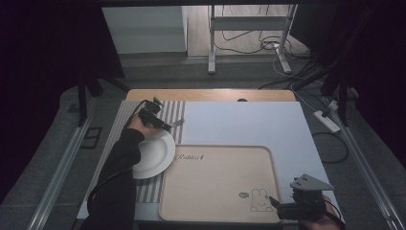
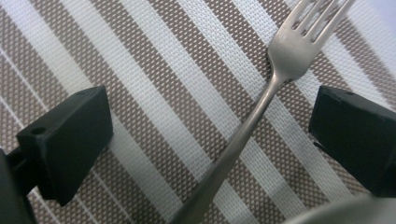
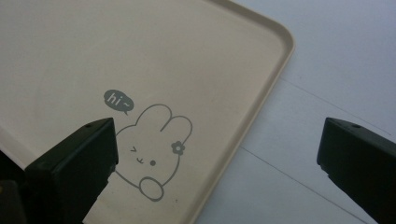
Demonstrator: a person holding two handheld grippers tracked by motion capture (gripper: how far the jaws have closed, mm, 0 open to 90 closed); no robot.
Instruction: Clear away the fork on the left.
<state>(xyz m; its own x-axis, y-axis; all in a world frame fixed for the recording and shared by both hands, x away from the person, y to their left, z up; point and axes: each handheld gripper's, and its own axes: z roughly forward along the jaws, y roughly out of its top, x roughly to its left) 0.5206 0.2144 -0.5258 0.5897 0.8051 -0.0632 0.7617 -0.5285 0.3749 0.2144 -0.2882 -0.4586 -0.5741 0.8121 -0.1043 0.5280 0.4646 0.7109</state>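
Left gripper [image 1: 165, 125]: held low over the far end of the striped placemat [image 2: 140, 70], jaws wide apart and clamped on nothing. Straddled the fork [image 2: 261, 107], which lay flat on the mat with its handle running up between the two jaws and its tines pointing away, clear of both pads in the left gripper view. Rested just beyond the white plate [image 1: 153, 154], near its far rim but apart from it, as far as the high view allowed. Plate itself on the placemat, its right edge at or slightly over the left rim of the beige tray [image 1: 220, 182]; could not tell which. Nothing on the tray's surface but its printed rabbit. Right gripper [image 3: 219, 135]: parked at the tray's near right corner, jaws likewise spread, gripping nothing, well away from the fork. Judged as a place setting partly laid: plate down, fork down beside it on the mat and out of any grip. Left to do, by this reading: possibly a final nudge of the fork, then withdrawal of the left gripper; no other cutlery in sight to place.
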